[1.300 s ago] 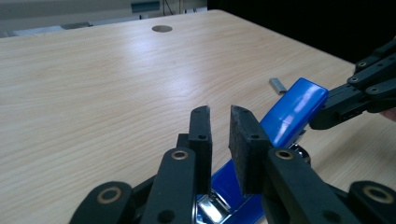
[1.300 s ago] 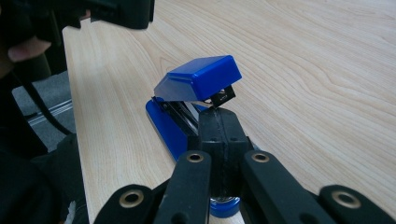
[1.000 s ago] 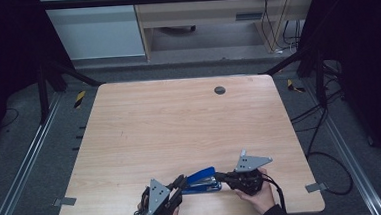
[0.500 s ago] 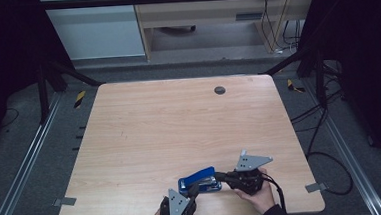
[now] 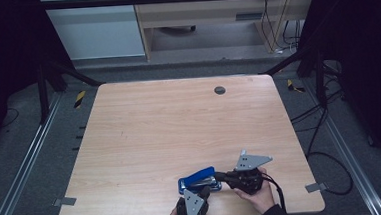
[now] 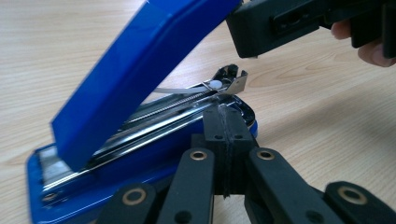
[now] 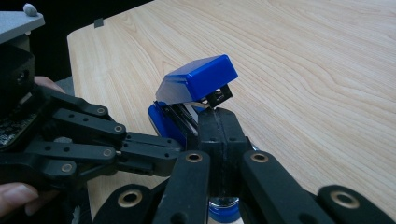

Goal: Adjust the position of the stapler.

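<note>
The left gripper, at the bottom centre of the high view, has just closed its jaws flat together on nothing, tips resting against the magazine rail of the blue stapler. The right gripper, also shut and empty, sits at the stapler's right end, probably steadying it. Its lid is tilted up, likely for loading or clearing staples.

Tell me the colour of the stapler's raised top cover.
Bright blue. The stapler's raised top cover shows best in the left gripper view.
</note>
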